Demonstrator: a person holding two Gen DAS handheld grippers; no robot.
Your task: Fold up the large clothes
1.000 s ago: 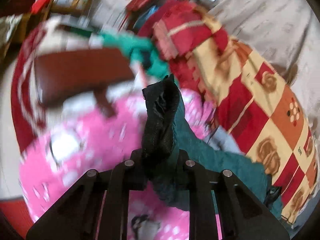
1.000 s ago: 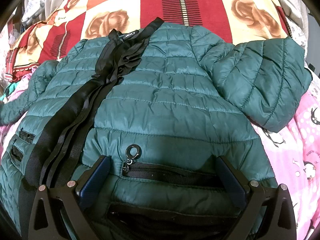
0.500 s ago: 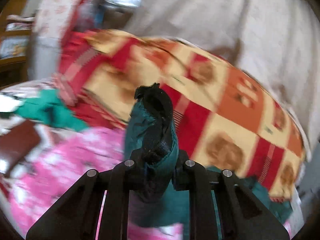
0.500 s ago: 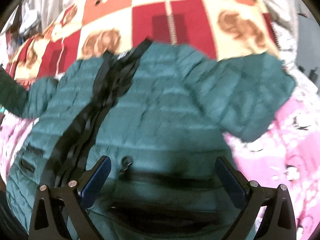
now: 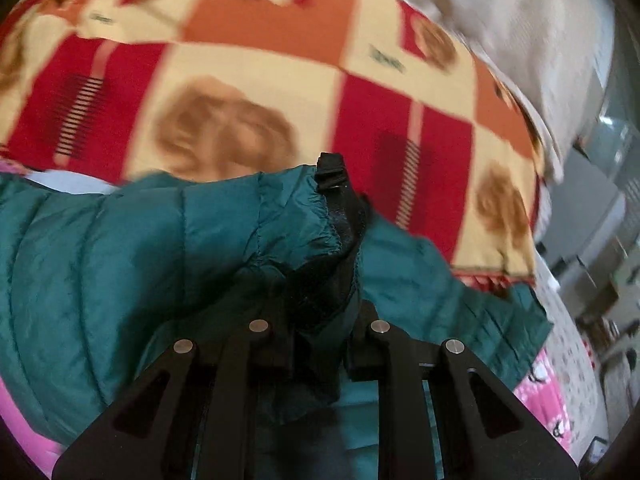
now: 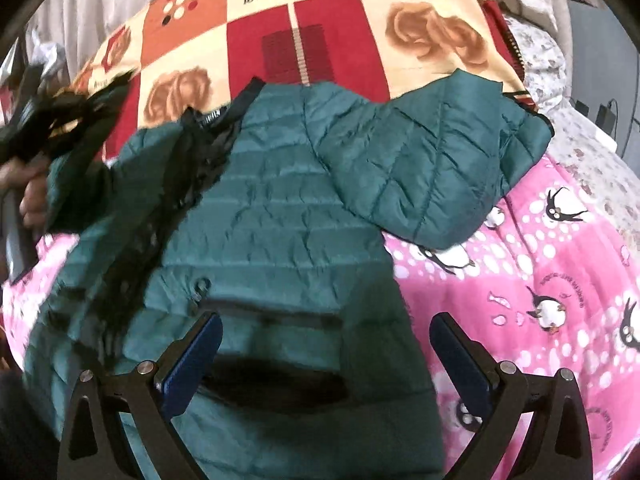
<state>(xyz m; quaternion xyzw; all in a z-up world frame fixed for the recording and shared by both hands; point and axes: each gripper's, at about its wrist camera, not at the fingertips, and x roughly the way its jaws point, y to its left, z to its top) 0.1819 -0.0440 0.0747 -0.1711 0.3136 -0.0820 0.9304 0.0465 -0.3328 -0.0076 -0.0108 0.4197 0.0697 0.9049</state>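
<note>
A teal quilted jacket (image 6: 280, 208) with black zip trim lies front up on a pink penguin sheet (image 6: 560, 260). Its right sleeve (image 6: 440, 172) lies spread out to the side, onto the sheet. My left gripper (image 5: 320, 344) is shut on the other sleeve's black-edged cuff (image 5: 340, 216) and holds it lifted over the jacket body (image 5: 100, 260). In the right wrist view that gripper (image 6: 52, 124) is a dark blur at the far left, with a hand (image 6: 32, 196) behind it. My right gripper (image 6: 324, 360) hangs open above the hem pocket, its blue pads (image 6: 196, 356) holding nothing.
A red, cream and orange rose-patterned blanket (image 6: 320, 20) lies just beyond the jacket's collar. Pale wrinkled bedding (image 5: 520, 20) is behind it. A floral sheet (image 6: 580, 140) and grey objects sit at the far right edge of the bed.
The left gripper has swept the cuff sideways, from over the pink sheet and clutter to in front of the patterned blanket. The right gripper has drawn back a little, so more pink sheet shows.
</note>
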